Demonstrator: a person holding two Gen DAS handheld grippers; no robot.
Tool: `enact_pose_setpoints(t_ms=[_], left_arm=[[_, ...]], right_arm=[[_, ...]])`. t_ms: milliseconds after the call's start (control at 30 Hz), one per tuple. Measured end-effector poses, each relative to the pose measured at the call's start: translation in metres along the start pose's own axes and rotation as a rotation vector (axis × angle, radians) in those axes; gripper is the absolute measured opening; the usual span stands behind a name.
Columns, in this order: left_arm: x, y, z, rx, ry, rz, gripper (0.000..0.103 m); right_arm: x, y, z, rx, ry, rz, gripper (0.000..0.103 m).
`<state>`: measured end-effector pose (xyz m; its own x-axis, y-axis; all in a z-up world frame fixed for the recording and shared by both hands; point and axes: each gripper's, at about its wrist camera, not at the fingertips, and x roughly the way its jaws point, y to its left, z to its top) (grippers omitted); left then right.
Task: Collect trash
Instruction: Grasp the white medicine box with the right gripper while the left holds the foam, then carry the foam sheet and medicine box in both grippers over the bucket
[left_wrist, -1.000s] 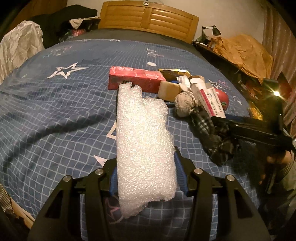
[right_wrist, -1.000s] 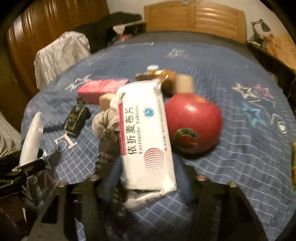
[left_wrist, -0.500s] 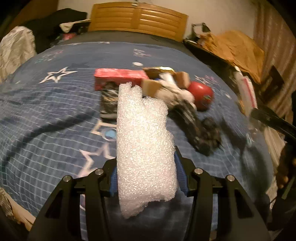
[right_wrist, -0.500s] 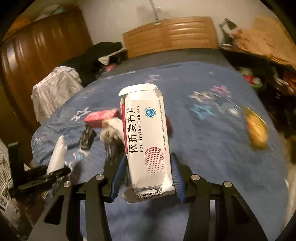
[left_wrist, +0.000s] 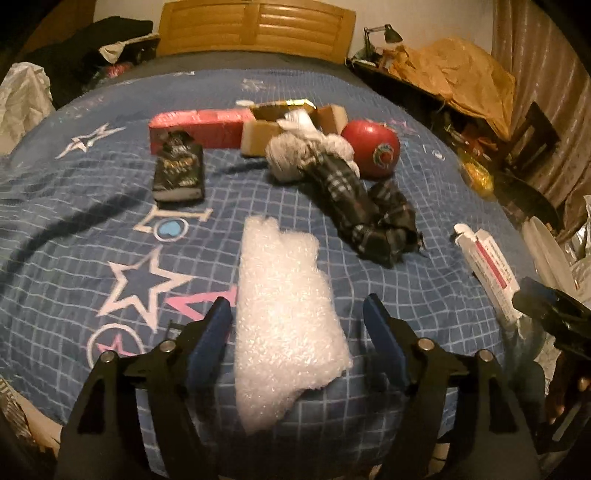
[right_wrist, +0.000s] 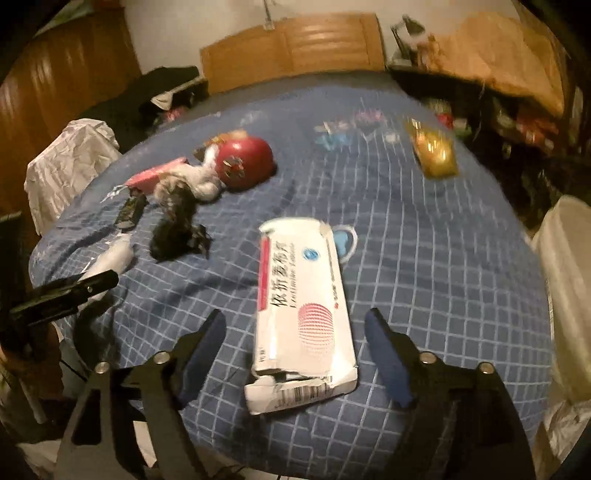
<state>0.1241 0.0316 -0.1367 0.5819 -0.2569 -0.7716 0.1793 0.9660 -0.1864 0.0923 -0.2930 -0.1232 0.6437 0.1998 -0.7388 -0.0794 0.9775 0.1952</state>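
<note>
- Your whole work surface is the bed (left_wrist: 66, 229), under a blue checked cover with stars; the trash lies toward its near edge, the rest of the clutter further up.
- Away from you sit a red packet (left_wrist: 195, 127), an open cardboard box (left_wrist: 266, 129) whose contents you cannot make out, a red apple (left_wrist: 371, 147), a bundle of grey and dark checked cloth (left_wrist: 347, 184) and a small dark packet (left_wrist: 179, 173). A yellow wrapper (right_wrist: 434, 153) lies alone toward the far right.
- The bubble wrap (left_wrist: 284, 317) lies straight ahead of your left gripper (left_wrist: 297, 325), its long axis running away from you along the line of the jaws. The jaws stand wide with a clear gap on either side — nothing is held.
- The white medicine box (right_wrist: 303, 314) lies the same way ahead of your right gripper (right_wrist: 295, 332): long axis pointing away, torn flap end nearest you, jaws wide and not touching it.
- So each piece sits between its own jaws, and neither hand needs to cross over. Whether both pieces rest on the cover or are falling is not certain from these views; the blur leaves that open.
- No bin shows clearly. A pale bag-like shape (right_wrist: 565, 280) at the right edge may be one — you would have to look to be sure.
</note>
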Motion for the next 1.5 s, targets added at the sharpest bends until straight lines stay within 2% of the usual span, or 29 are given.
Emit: enact_pose_setpoints(t_ms=[133, 200, 233, 267, 433, 567, 800, 1100, 1267, 1500], left_arm=[[-0.001, -0.003, 0.002, 0.003, -0.006, 0.003, 0.074], [0.007, -0.006, -0.001, 0.015, 0.019, 0.009, 0.073], [0.011, -0.006, -0.002, 0.020, 0.029, 0.011, 0.060], [0.015, -0.006, -0.004, 0.026, 0.033, 0.032, 0.050], [0.009, -0.007, -0.003, 0.031, 0.007, 0.072, 0.048], [-0.011, -0.020, 0.005, 0.063, -0.048, 0.140, 0.048], [-0.040, -0.053, 0.033, 0.120, -0.138, 0.187, 0.048], [-0.054, -0.125, 0.074, 0.230, -0.241, 0.143, 0.048], [-0.053, -0.180, 0.092, 0.313, -0.286, 0.092, 0.048], [-0.045, -0.265, 0.107, 0.429, -0.309, -0.002, 0.048]], right_arm=[[0.001, 0.008, -0.003, -0.063, -0.016, -0.038, 0.083], [0.011, 0.006, -0.004, -0.056, 0.020, -0.050, 0.073], [0.018, 0.007, -0.006, -0.047, 0.033, -0.051, 0.058], [0.022, 0.006, -0.008, -0.037, 0.045, -0.054, 0.057], [0.021, 0.006, -0.013, 0.003, 0.006, -0.041, 0.053], [0.011, 0.008, -0.009, 0.004, -0.027, -0.028, 0.051], [-0.023, 0.011, 0.006, -0.014, -0.115, -0.032, 0.050], [-0.087, -0.023, 0.030, 0.020, -0.262, -0.105, 0.050], [-0.122, -0.063, 0.036, 0.063, -0.317, -0.169, 0.050], [-0.168, -0.137, 0.031, 0.152, -0.355, -0.282, 0.050]])
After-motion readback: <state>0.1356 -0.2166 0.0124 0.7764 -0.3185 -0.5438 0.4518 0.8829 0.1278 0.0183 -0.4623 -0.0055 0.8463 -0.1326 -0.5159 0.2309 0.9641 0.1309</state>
